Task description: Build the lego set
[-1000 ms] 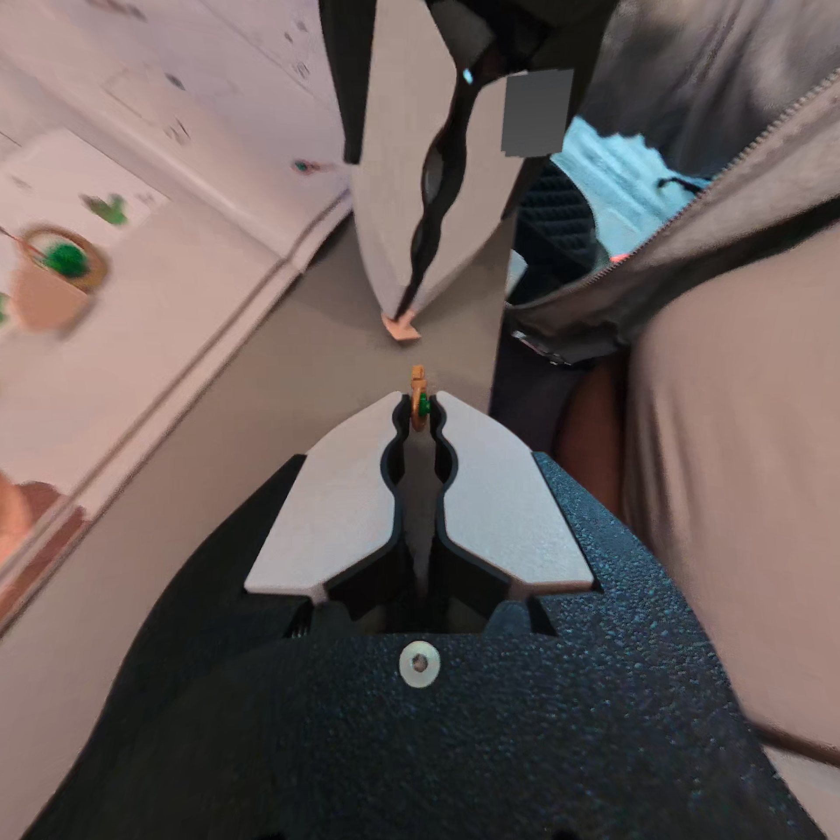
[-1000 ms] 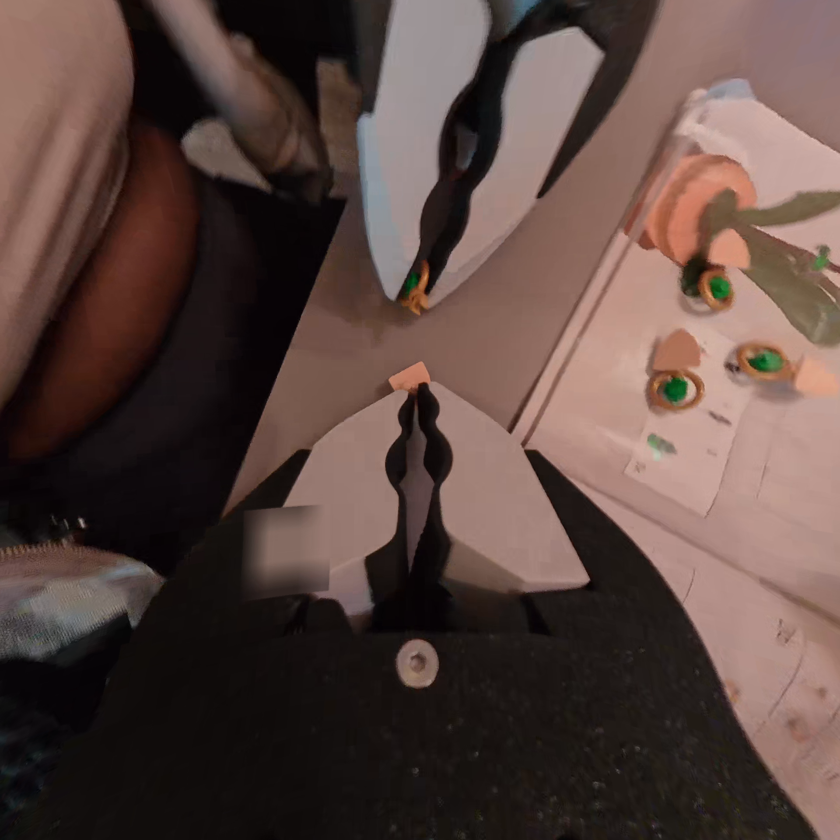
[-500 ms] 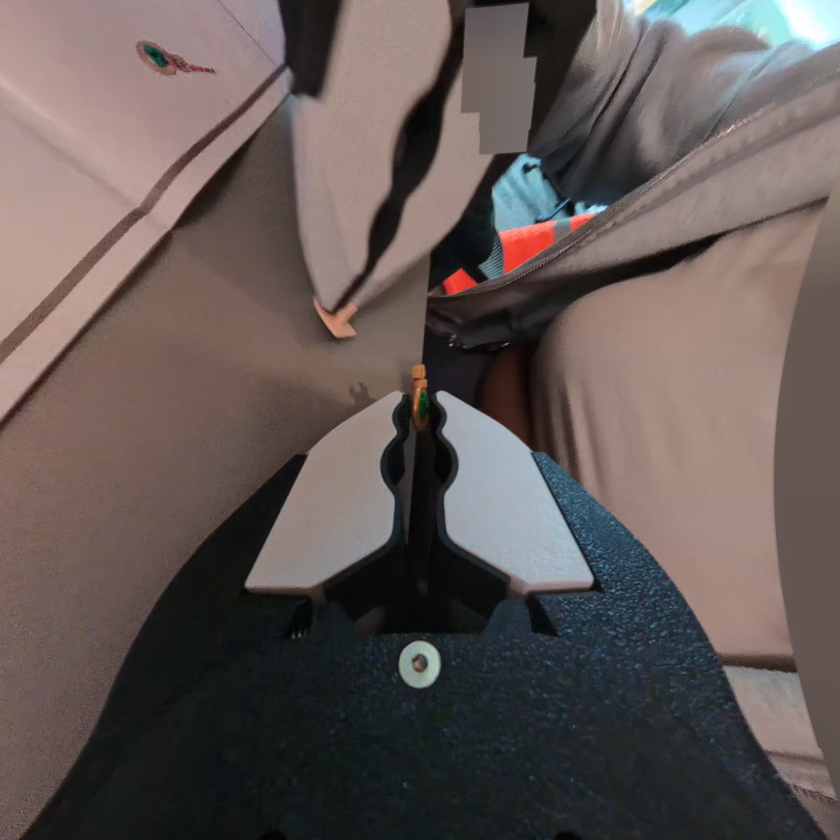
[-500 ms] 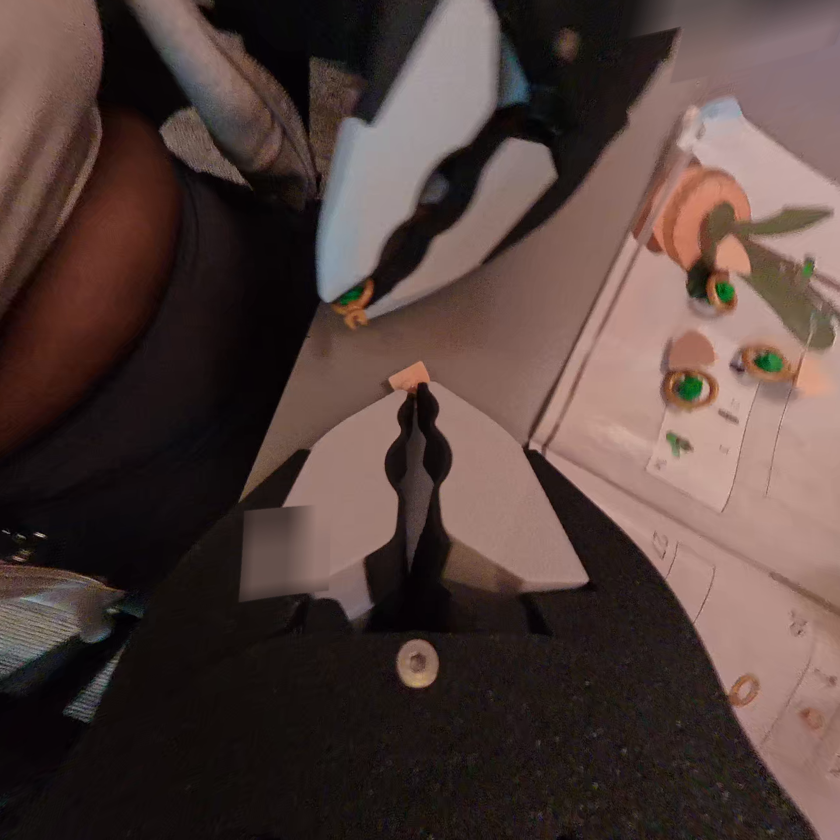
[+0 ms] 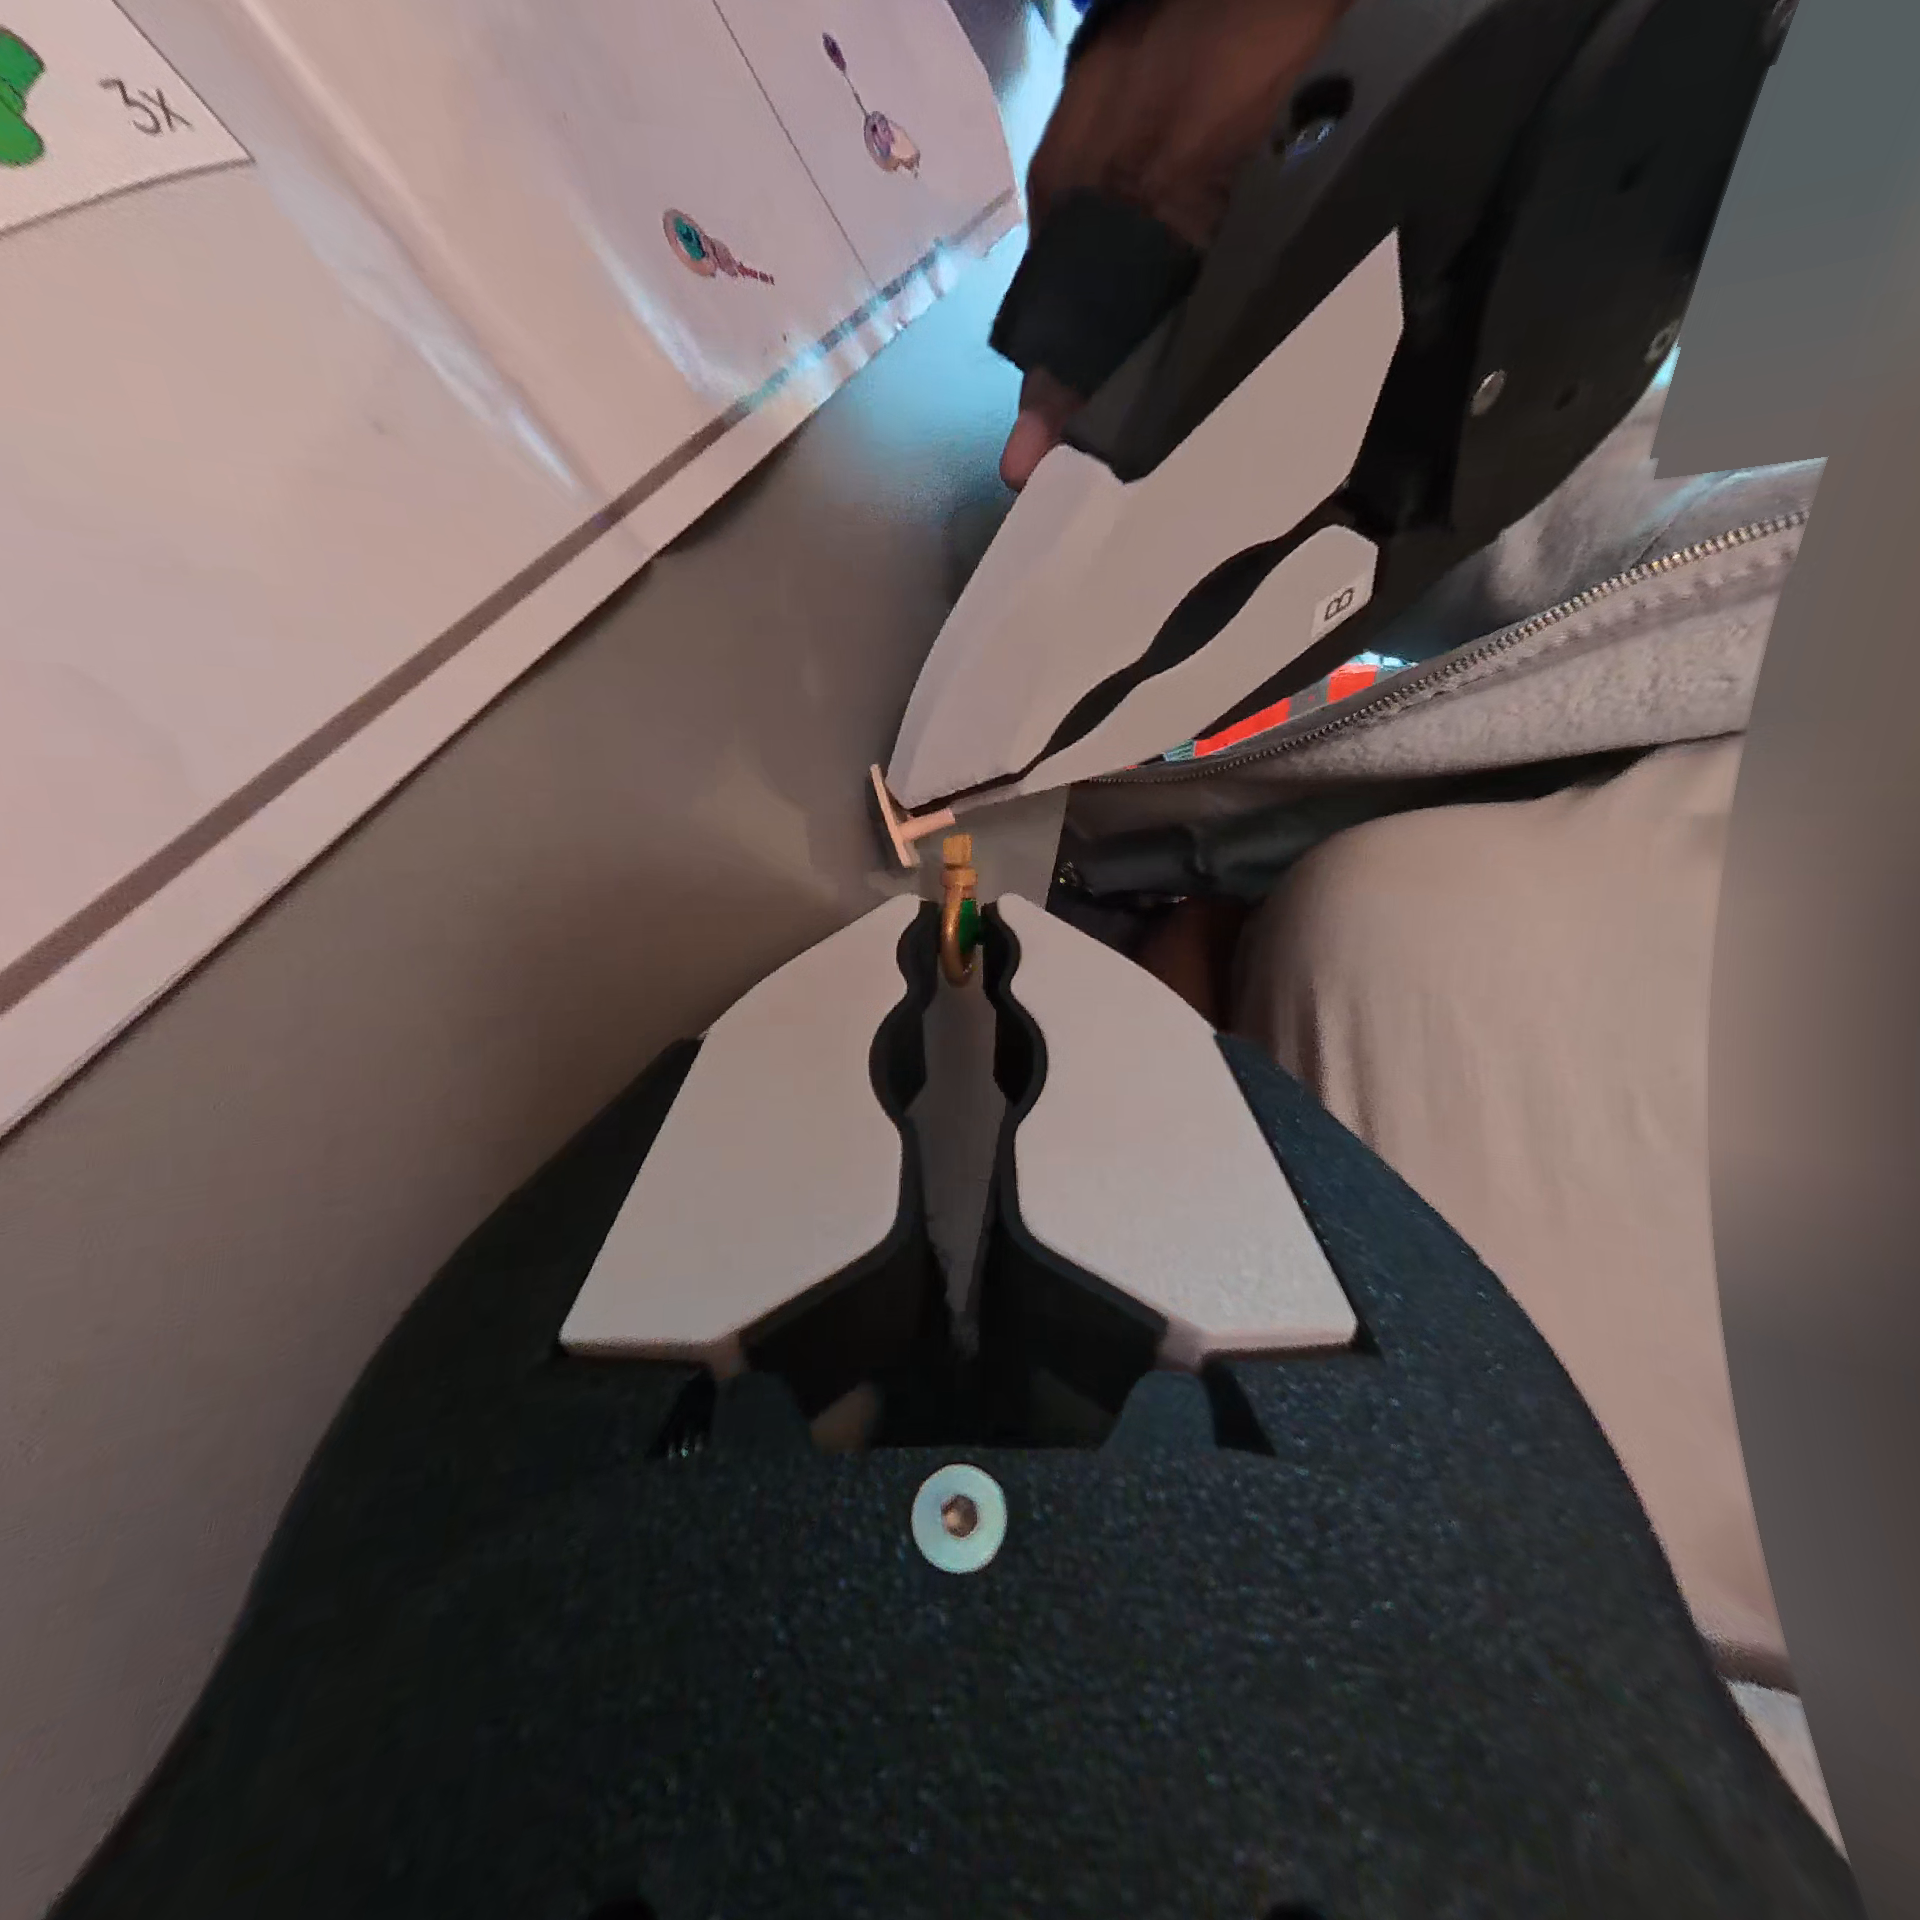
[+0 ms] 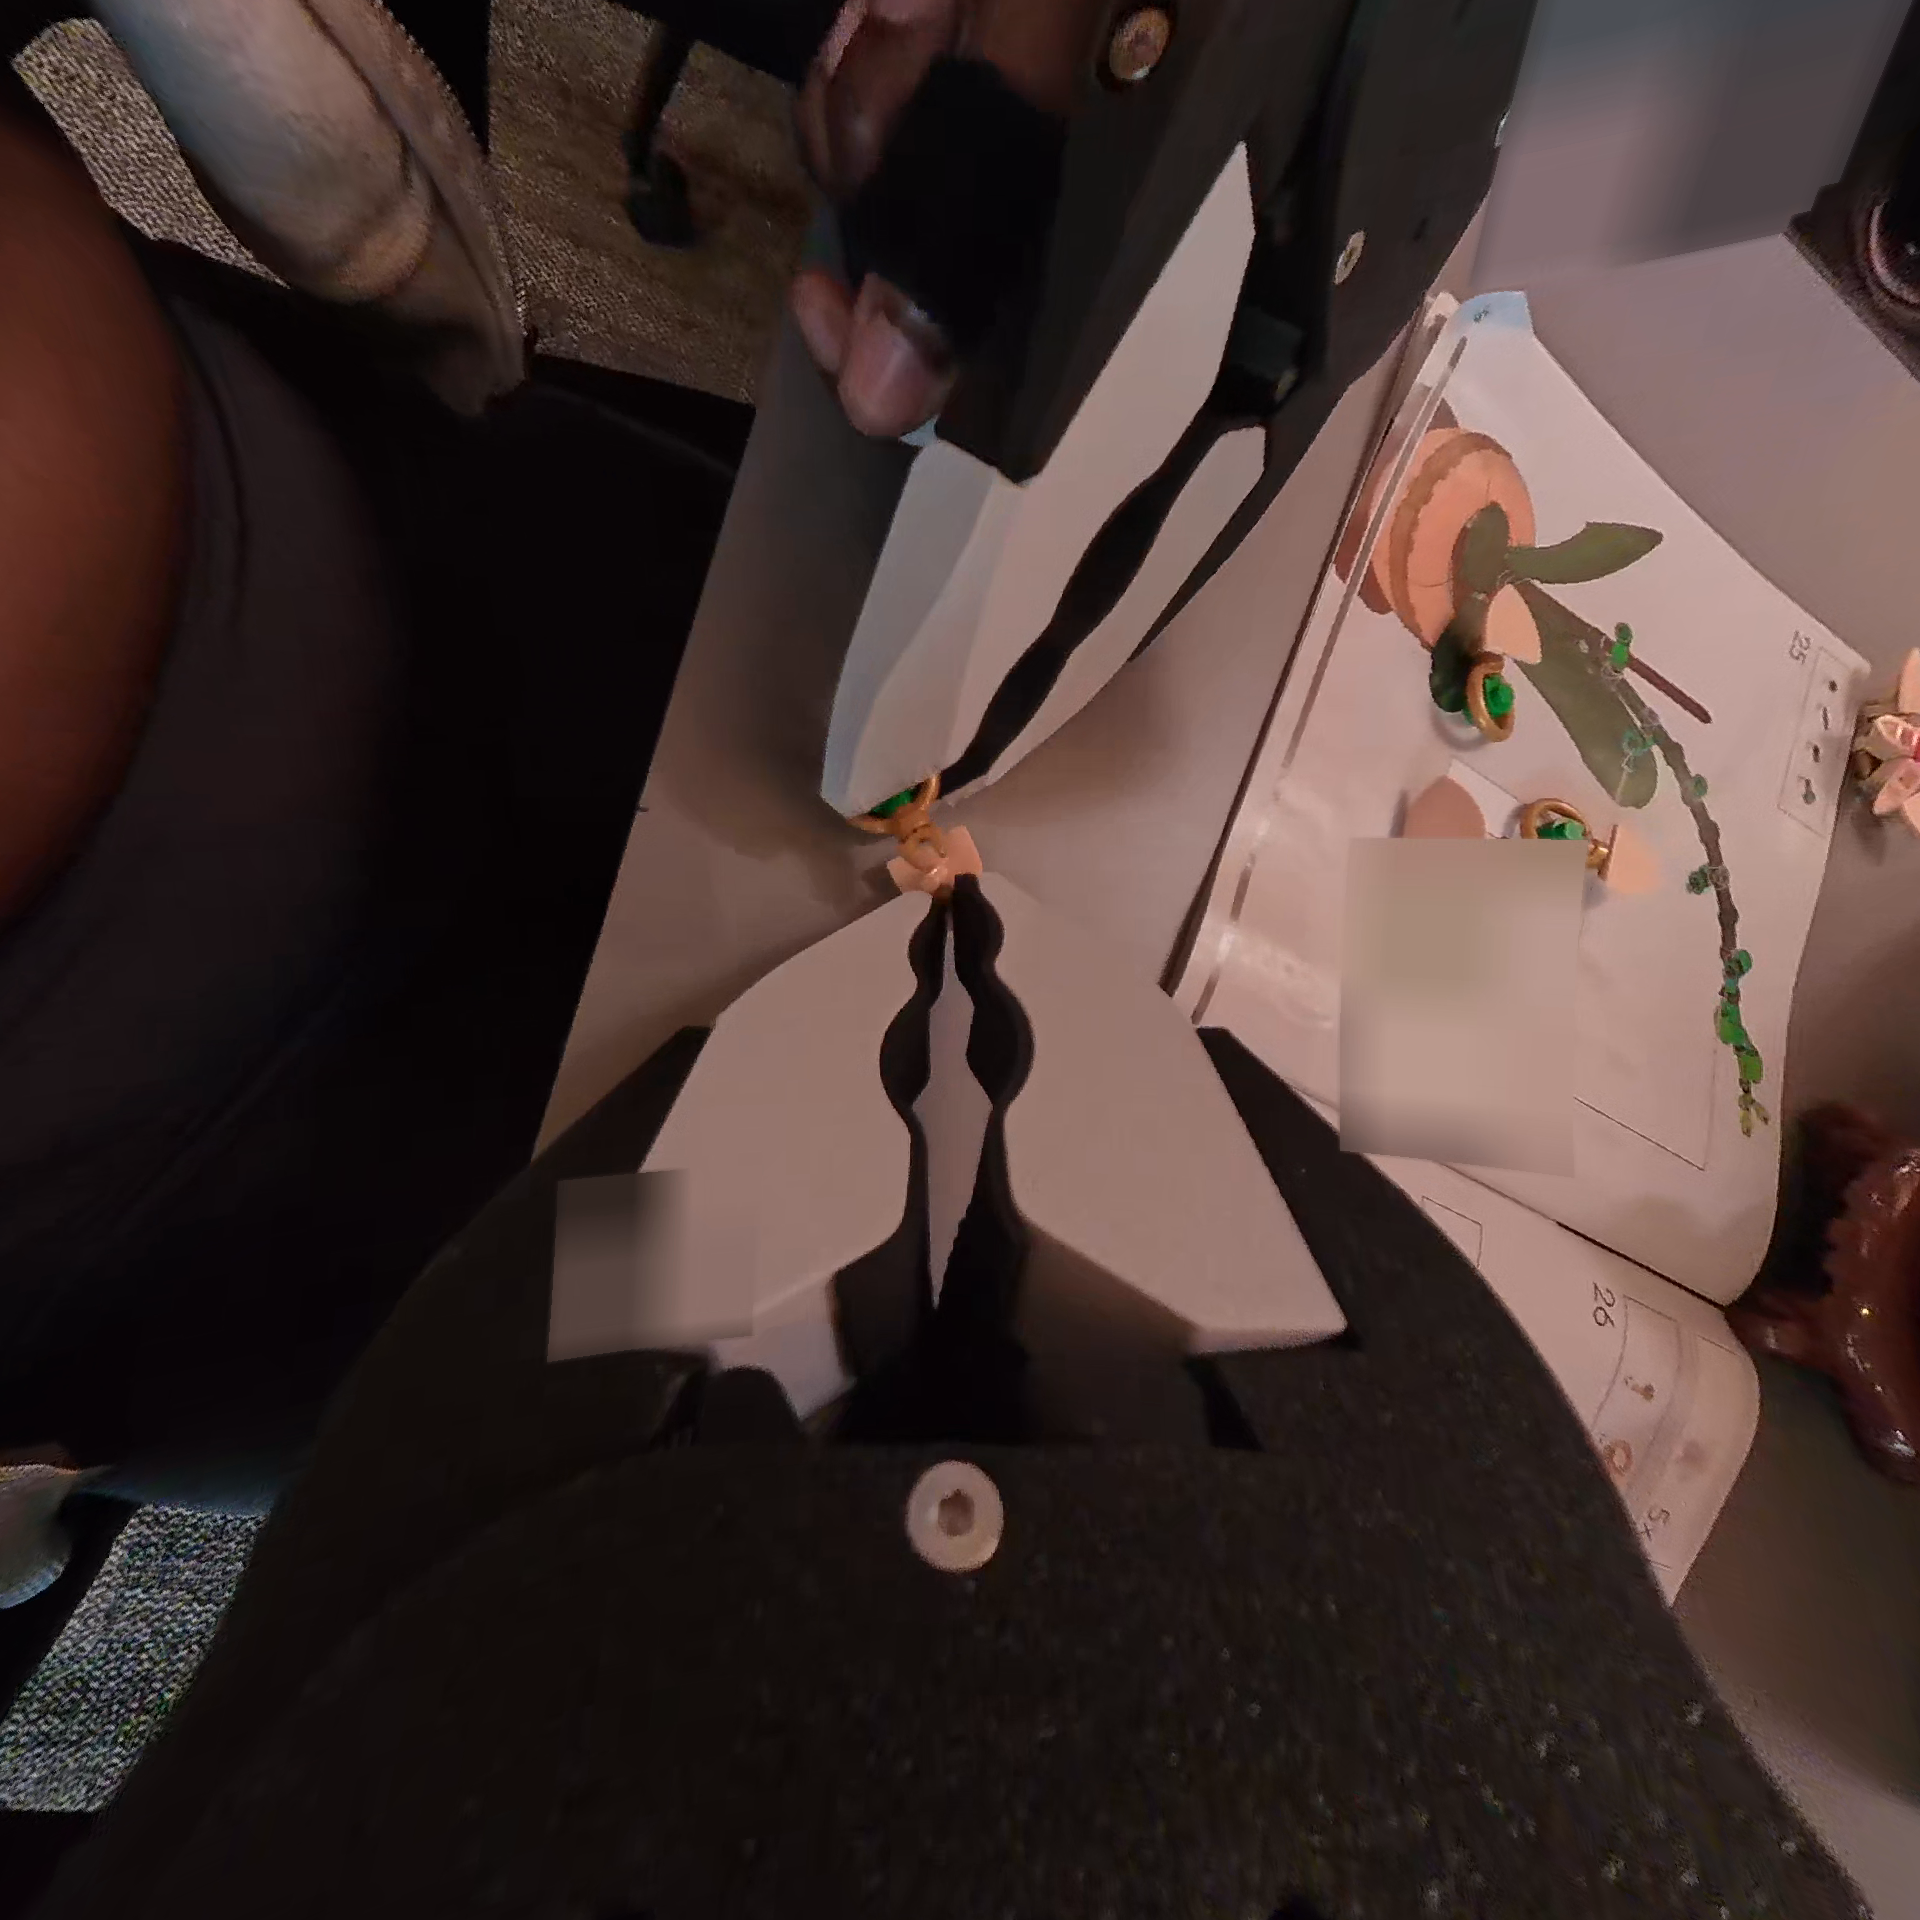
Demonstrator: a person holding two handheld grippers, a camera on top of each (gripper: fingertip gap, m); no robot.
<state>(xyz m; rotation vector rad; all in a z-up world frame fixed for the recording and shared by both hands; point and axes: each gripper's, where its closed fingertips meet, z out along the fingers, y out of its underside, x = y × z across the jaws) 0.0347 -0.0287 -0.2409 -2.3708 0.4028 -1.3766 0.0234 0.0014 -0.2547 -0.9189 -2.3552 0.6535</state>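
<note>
left gripper clamps gold ring piece, stud pointing forward; right gripper pinches tan petal, apparently touching it, above the tabletop's near edge.

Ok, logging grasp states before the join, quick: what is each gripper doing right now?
Left gripper: shut on the gold ring piece with a green stud.
Right gripper: shut on the small tan piece.
</note>
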